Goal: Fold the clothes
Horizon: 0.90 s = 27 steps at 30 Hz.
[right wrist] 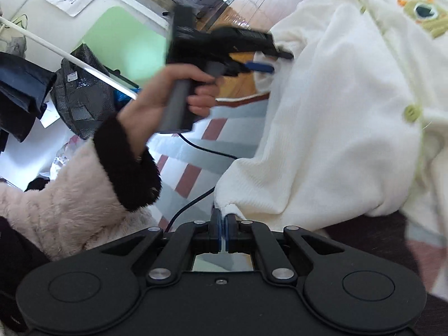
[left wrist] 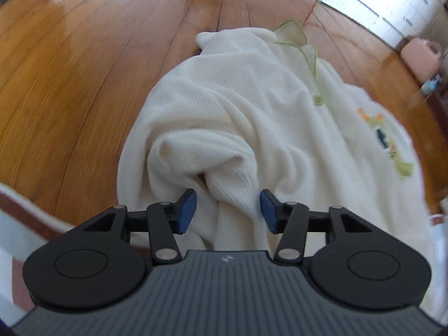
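At the bottom of my right wrist view, my right gripper (right wrist: 223,225) has its blue pads pressed together on a small tuck of hem at the corner of a cream knit cardigan (right wrist: 336,112). The cloth rises from that pinch into the centre and right of the frame, hanging in soft, deep folds. Two pale green buttons run along its front edge at the right, and an embroidered green creature (right wrist: 425,16) sits in the upper right corner.

At the bottom of my left wrist view, my left gripper (left wrist: 228,210) stands with its jaws spread wide, a rolled ridge of the same cardigan (left wrist: 252,98) lying between the blue pads; whether they touch the knit I cannot tell. In the right view that tool shows in the upper middle, held by my left hand (right wrist: 179,95) in a fluffy pink sleeve with a dark cuff.

Beyond the left jaws the garment lies bunched across a glossy wooden floor (left wrist: 70,70), collar towards the top of the frame. A striped rug (right wrist: 196,154) lies below the lifted cloth in the right view.

My judgement: the knit is light, limp and stretchy, not slippery and not fragile. It will sag from any single pinch, so hold at doubled edges, such as hem corners, the cuff, or the buttoned band, where the fabric is thickest
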Motion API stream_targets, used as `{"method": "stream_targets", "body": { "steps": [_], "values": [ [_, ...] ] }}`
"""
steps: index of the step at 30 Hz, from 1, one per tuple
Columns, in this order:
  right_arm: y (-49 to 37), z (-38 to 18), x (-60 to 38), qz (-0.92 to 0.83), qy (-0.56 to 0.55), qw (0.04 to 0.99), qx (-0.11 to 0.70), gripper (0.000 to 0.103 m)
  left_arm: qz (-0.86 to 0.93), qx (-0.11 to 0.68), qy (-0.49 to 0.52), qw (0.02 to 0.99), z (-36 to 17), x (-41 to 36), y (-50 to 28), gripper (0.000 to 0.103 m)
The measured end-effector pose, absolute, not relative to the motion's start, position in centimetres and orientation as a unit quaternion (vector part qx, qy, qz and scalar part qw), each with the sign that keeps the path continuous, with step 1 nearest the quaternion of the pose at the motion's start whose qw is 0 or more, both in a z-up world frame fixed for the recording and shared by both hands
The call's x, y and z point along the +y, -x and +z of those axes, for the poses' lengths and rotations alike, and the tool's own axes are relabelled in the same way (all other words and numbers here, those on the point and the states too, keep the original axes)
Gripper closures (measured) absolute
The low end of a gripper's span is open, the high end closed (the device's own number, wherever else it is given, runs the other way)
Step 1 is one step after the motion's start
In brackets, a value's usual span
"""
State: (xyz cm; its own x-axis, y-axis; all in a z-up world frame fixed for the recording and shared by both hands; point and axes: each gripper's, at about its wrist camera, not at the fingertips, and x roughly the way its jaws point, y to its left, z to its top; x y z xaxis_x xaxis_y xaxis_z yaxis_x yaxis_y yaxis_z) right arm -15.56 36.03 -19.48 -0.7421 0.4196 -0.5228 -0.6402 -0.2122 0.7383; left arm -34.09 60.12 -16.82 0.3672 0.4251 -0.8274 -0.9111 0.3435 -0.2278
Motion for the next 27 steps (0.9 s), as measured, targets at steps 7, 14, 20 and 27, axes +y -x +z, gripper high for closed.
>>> {"method": "stream_targets", "body": {
  "steps": [7, 14, 20, 27],
  "values": [
    [12.4, -18.0, 36.5, 0.768, 0.054, 0.351, 0.533, 0.098, 0.464, 0.226, 0.275, 0.811, -9.3, 58.8, 37.7, 0.1],
    [16.4, -19.3, 38.2, 0.758, -0.012, 0.229, 0.611, 0.098, 0.492, 0.136, 0.423, 0.749, -12.7, 61.6, 48.1, 0.1],
    [21.8, -21.0, 39.8, 0.763, 0.078, 0.203, 0.609, 0.098, 0.514, 0.153, 0.444, 0.718, -15.8, 62.5, 48.9, 0.1],
    [20.4, -18.8, 39.3, 0.795, 0.059, 0.201, 0.569, 0.097, 0.54, 0.195, 0.401, 0.714, -15.5, 62.6, 47.0, 0.1]
  ]
}}
